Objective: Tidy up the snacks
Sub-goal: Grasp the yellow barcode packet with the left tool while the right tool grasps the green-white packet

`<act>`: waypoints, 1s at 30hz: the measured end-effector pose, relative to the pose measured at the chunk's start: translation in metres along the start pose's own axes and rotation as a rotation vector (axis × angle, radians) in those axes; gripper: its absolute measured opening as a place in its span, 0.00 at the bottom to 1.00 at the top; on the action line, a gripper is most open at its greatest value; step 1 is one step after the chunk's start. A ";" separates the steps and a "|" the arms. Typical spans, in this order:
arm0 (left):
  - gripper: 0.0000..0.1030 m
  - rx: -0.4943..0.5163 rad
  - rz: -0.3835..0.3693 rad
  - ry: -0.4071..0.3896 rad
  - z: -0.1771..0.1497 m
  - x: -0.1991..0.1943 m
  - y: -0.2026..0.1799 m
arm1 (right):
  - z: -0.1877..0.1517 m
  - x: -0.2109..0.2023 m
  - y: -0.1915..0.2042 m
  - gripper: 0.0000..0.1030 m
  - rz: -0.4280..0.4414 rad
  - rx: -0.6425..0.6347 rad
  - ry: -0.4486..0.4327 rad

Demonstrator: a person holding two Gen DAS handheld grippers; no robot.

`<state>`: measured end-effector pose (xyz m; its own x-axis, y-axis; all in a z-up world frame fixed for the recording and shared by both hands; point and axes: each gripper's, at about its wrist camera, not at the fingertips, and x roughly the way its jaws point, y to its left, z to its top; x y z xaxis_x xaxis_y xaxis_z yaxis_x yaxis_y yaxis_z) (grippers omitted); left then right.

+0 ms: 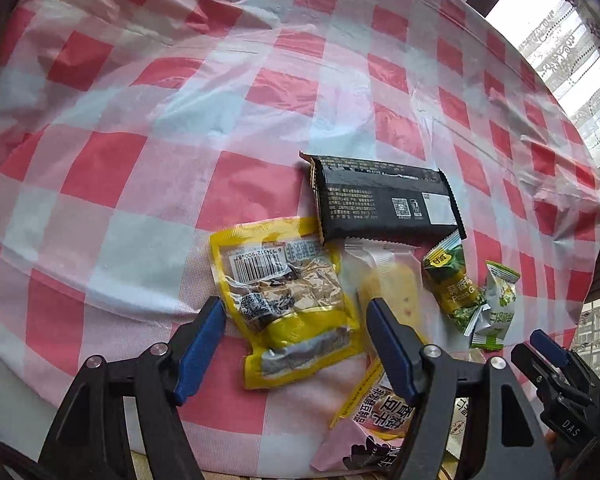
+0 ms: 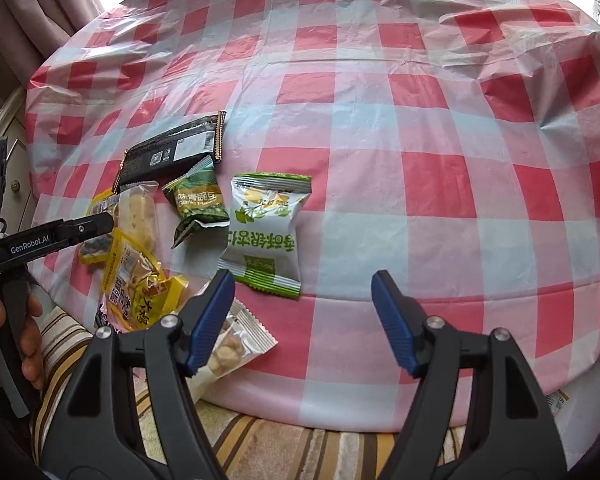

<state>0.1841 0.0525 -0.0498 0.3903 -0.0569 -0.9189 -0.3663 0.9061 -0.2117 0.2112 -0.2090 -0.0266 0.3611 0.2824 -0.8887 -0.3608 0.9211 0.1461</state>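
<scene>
Snacks clustered near front edge of tabletop [image 1: 140,92], on red-checked cover. Yellow pouch [image 1: 288,300] flat, barcode up, lying between pads of left tool [image 1: 296,340]; pads apart, not pressing on it. Black bar [image 1: 384,204] just behind pouch, one corner overlapping it. Clear-wrapped cake [image 1: 392,280] beside pouch, partly behind the right-hand pad. Dark green pea packet [image 1: 452,280] and pale green packet [image 1: 496,312] further right, touching. Pink-and-yellow bag [image 1: 372,420] at the edge, under the tool.

Right tool [image 2: 304,320] also apart, empty, over bare cover near the pale green packet [image 2: 264,232]; small clear packet [image 2: 232,344] beside its left pad, hanging over the edge.

Step in hand, as judged: pick of yellow pouch with left tool. To do well:
- lower until pads straddle pouch across its narrow width, clear of cake
- close on the filled middle, not the slippery sealed rim
- lift straight up, to avoid dragging bar along
- keep right tool well away meanwhile

Risk: thin cover may bunch up under pads.
</scene>
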 end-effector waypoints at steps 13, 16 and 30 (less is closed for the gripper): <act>0.53 0.158 0.163 -0.045 0.000 0.005 -0.019 | 0.016 0.024 0.014 0.72 -0.063 -0.021 0.018; 0.49 0.151 0.162 -0.054 -0.002 0.000 -0.019 | 0.020 0.029 0.016 0.72 -0.075 -0.019 0.022; 0.47 0.076 0.103 -0.077 -0.006 -0.013 -0.006 | 0.037 0.037 0.013 0.73 -0.069 0.068 0.002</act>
<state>0.1764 0.0451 -0.0380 0.4183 0.0675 -0.9058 -0.3440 0.9347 -0.0892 0.2517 -0.1769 -0.0419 0.3814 0.2168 -0.8986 -0.2753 0.9547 0.1134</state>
